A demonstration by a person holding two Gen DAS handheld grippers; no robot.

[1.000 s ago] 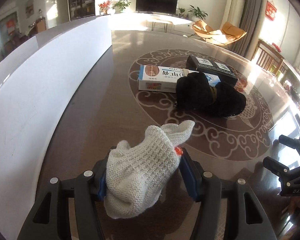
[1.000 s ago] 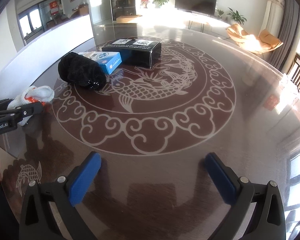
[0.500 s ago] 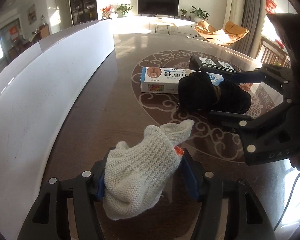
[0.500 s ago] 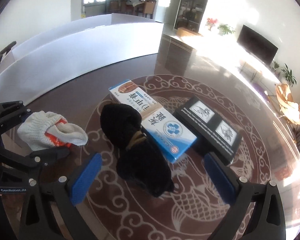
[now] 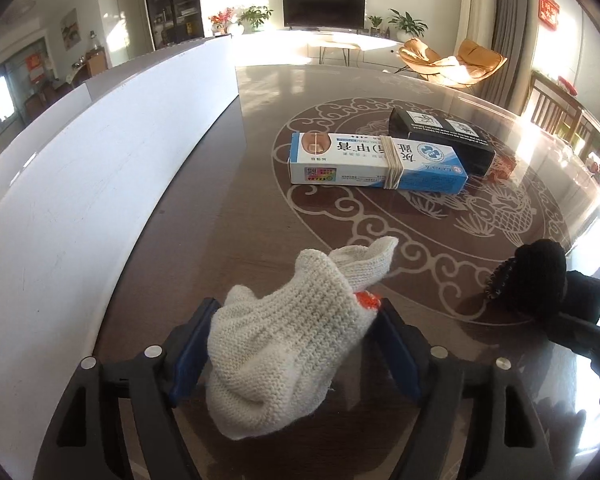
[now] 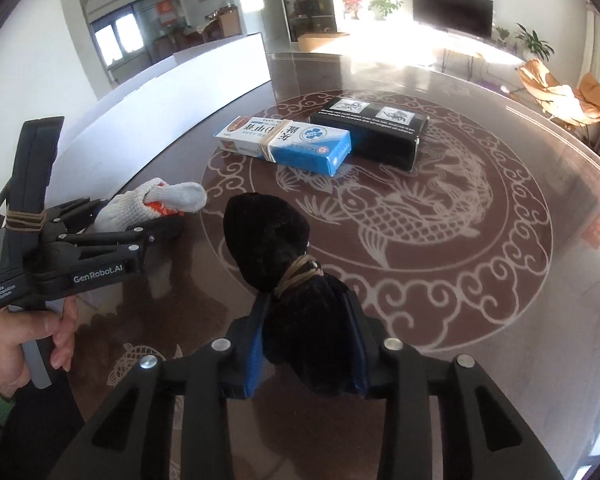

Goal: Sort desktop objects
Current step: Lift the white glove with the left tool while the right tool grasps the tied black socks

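The left gripper (image 5: 296, 344) has the white knitted work glove with an orange cuff (image 5: 288, 340) between its blue pads, and its jaws are opening; the left pad looks to touch the knit while the right pad stands just clear, so this reads as a release, with the glove slumped low over the dark glossy table with a pale dragon-and-cloud medallion (image 5: 380, 240). The glove sits just outside the medallion's rim, on the side toward the long white partition board (image 5: 100, 168).

The right gripper (image 6: 306, 344) pinches the lower half of the black fuzzy bundle tied at the waist with tan cord (image 6: 284, 264), fingers narrowed onto the soft pile, the upper lobe standing free above the medallion's near edge. Gripping below the cord probably keeps the bundle from slipping out.

Near the medallion's centre lie the blue-and-white carton banded with a rubber band (image 5: 376, 162) and, touching it on the far side, the flat black box with two white labels (image 5: 444, 140). I judge soft items are being gathered near the glove, apart from the boxes
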